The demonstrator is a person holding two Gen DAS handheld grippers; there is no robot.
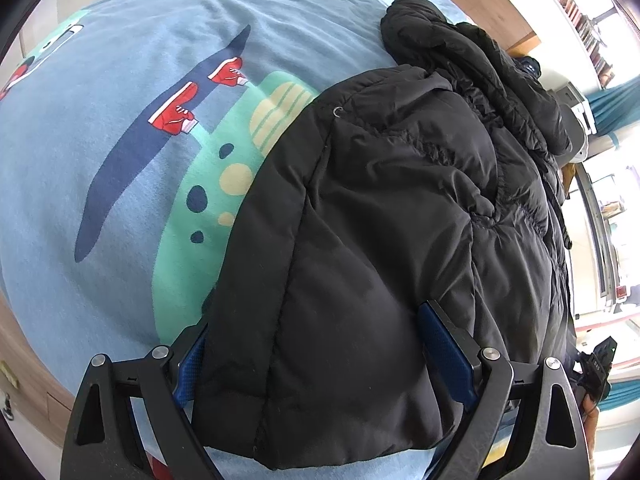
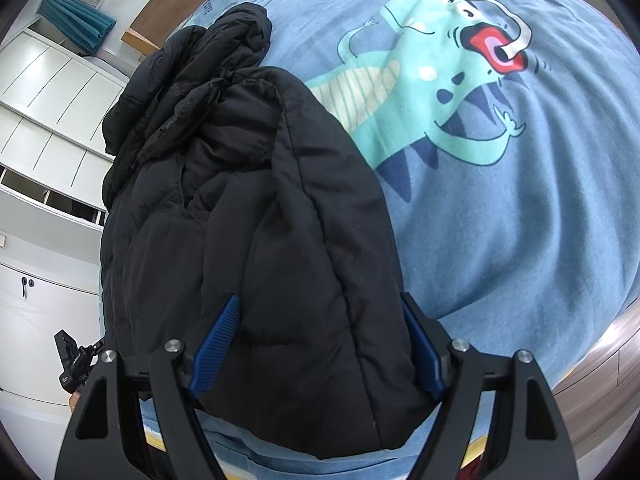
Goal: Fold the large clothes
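Both tongs, left (image 1: 320, 344) and right (image 2: 320, 340), point steeply downward, jaws spread wide around bulky padded fabric.

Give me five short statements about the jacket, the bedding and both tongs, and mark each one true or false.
1. The black puffer jacket lies on a blue bedsheet printed with a cartoon dinosaur. True.
2. The left tongs have jacket fabric between their blue pads. True.
3. The right tongs hang over bare sheet, away from the jacket. False: jacket fabric fills the gap between their pads too.
4. The jacket is red. False: it is black.
5. White cabinets stand beside the bed in the right wrist view. True.
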